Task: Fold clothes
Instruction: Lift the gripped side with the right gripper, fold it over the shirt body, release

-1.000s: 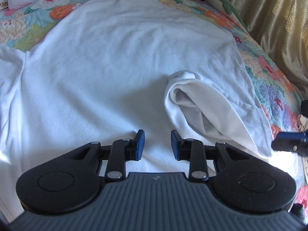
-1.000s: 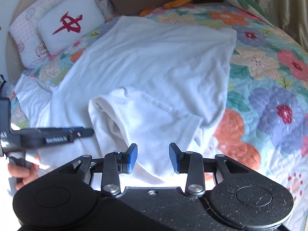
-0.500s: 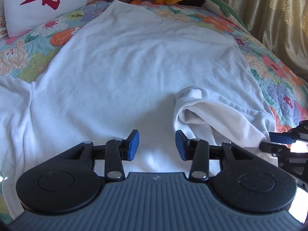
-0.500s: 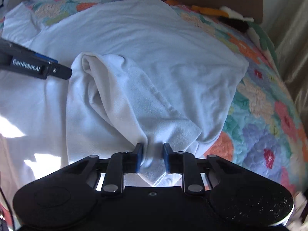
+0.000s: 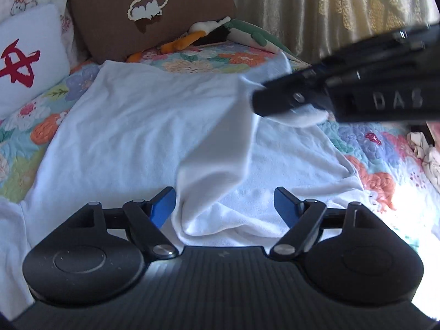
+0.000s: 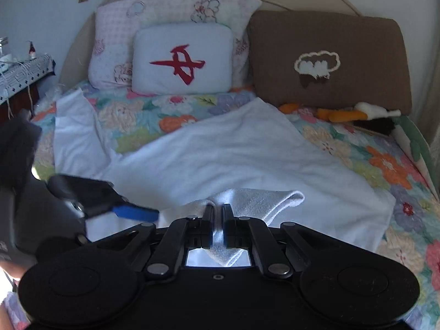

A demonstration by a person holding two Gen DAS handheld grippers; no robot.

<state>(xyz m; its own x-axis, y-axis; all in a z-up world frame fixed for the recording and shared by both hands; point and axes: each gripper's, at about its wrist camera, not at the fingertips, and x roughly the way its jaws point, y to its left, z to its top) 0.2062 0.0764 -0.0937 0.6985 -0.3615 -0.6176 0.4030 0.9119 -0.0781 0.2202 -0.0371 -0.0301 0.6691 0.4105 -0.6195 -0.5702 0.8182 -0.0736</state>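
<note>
Far left in right wrist view: side table (image 6: pixel 26 67) w/ patterned cloth, small bottle on top, label too small to read. Next, pink floral pillow (image 6: pixel 170 8) against headboard, w/ white pillow (image 6: pixel 183 57) leaning on it, bearing one red brush-style character. Right of that, brown pillow (image 6: pixel 330 60) w/ cream cloud-outline patch, no lettering. Orange-and-white plush toy (image 6: pixel 354 115) lying at its base, on floral quilt (image 6: pixel 143 115).

Spread across quilt: white garment (image 6: pixel 220 154), pale, soft-looking, one sleeve (image 6: pixel 73 137) out toward far left.

Left gripper (image 5: pixel 225 205): released, blue pads (image 5: pixel 163 206) wide apart, low over near edge of garment, straddling a raised fold w/o touching it as far as visible. Seen from right wrist as blurred dark shape w/ one blue pad at left edge.

Centre: right gripper (image 6: pixel 218 227) clenched on a bunched bit of white garment, cloth pinched between jaws and lifted clear of the rest, a rolled fold hanging just right of fingers. In left wrist view, same gripper up in the air at upper right, body stamped "DAS", further letters cut off or blurred; lifted cloth draping down from it toward left gripper.

Far right: gold curtain (image 5: pixel 330 8) behind bed; crumpled pale cloth (image 5: pixel 425 151) at quilt's edge.
</note>
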